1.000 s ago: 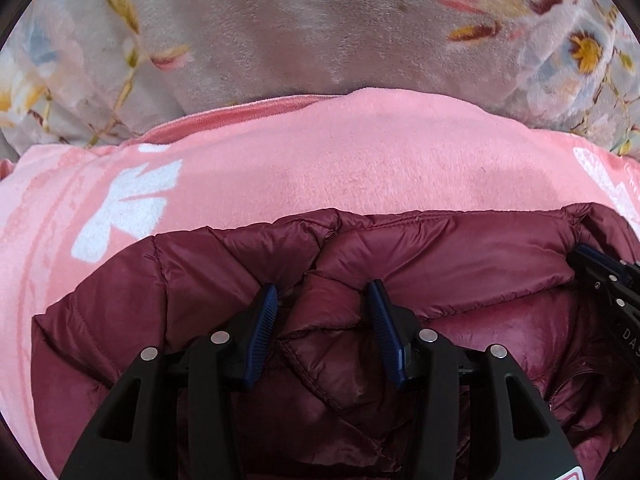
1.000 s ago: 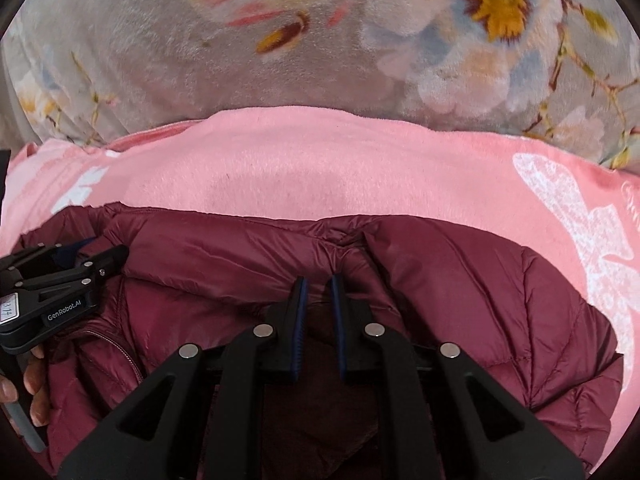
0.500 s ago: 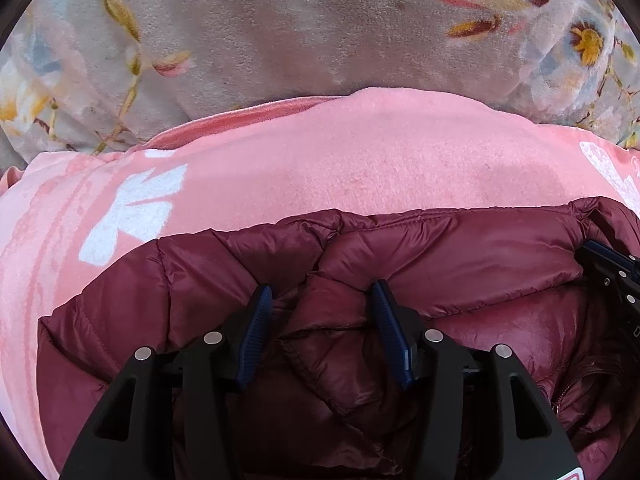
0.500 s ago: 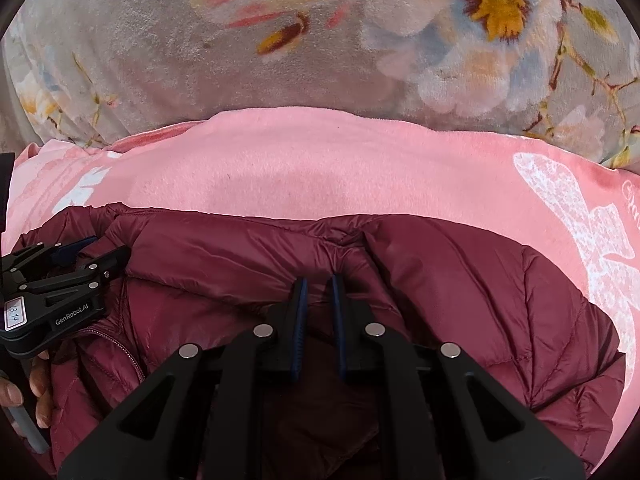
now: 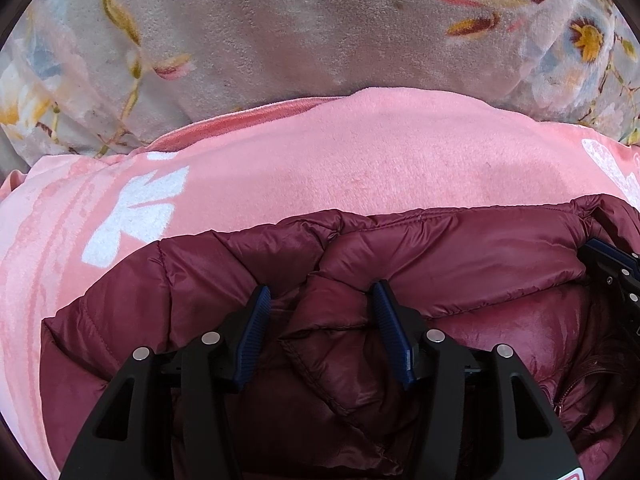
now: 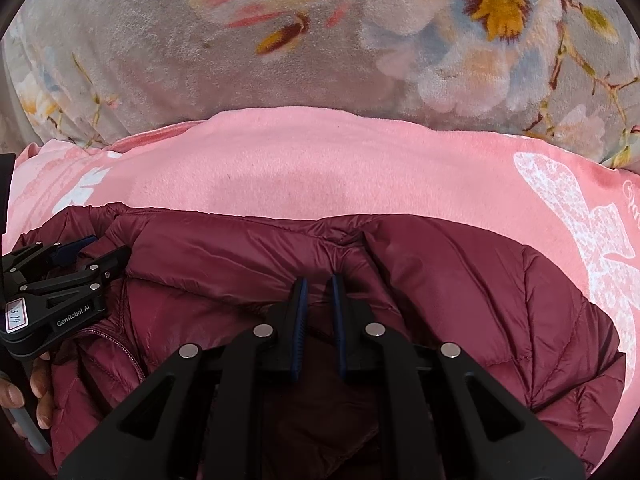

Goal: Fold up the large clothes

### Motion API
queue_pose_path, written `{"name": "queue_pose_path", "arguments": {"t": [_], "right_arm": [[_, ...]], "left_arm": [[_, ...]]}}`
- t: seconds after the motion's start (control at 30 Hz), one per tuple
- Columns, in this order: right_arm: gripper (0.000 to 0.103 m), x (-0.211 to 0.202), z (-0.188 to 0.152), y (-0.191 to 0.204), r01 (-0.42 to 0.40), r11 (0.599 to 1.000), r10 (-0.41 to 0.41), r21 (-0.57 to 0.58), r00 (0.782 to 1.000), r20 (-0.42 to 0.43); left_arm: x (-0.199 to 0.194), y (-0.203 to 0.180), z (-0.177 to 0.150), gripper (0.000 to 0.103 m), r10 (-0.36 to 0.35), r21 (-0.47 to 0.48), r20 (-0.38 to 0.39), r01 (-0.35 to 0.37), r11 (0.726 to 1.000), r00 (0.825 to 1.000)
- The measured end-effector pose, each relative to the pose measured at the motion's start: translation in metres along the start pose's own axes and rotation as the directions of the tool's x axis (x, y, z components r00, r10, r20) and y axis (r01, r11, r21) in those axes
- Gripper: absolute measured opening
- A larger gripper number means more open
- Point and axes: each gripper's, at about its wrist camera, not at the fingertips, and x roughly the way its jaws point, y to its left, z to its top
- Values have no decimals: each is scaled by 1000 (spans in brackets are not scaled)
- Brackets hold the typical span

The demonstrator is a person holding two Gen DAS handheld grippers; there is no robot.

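A maroon quilted puffer jacket (image 5: 460, 256) lies on a pink blanket; it also shows in the right wrist view (image 6: 460, 280). My left gripper (image 5: 320, 296) is open, its blue pads on either side of a bunched fold at the jacket's upper edge. My right gripper (image 6: 318, 280) is shut on a thin fold of the jacket near the collar seam. The left gripper also shows at the left of the right wrist view (image 6: 92, 252). The right gripper shows at the right edge of the left wrist view (image 5: 612, 256).
The pink blanket (image 5: 360, 152) with white prints covers the surface under the jacket, and shows too in the right wrist view (image 6: 320, 168). A grey floral plush blanket (image 6: 280, 40) lies beyond it. The person's fingers (image 6: 40, 376) hold the left gripper's handle.
The left gripper has dropped slightly and stays open around the fold. The right gripper stays shut on the jacket and has barely moved.
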Motion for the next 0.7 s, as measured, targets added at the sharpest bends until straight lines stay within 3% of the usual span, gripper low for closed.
{"name": "queue_pose_path", "arguments": {"t": [0.27, 0.3, 0.57, 0.7], "right_arm": [[11, 1, 1, 3, 20, 1000, -20, -18, 1000, -5], [11, 2, 2, 3, 26, 999, -27, -26, 1000, -8], [11, 6, 4, 16, 100, 991, -102, -87, 995, -20], [17, -19, -4, 29, 175, 975, -178, -134, 984, -11]], "left_arm": [[1, -5, 1, 56, 35, 28, 2, -35, 999, 999], [2, -7, 1, 57, 44, 53, -31, -43, 998, 999], [7, -12, 2, 64, 99, 84, -36, -96, 992, 994], [-10, -13, -2, 73, 198, 94, -19, -196, 976, 980]]}}
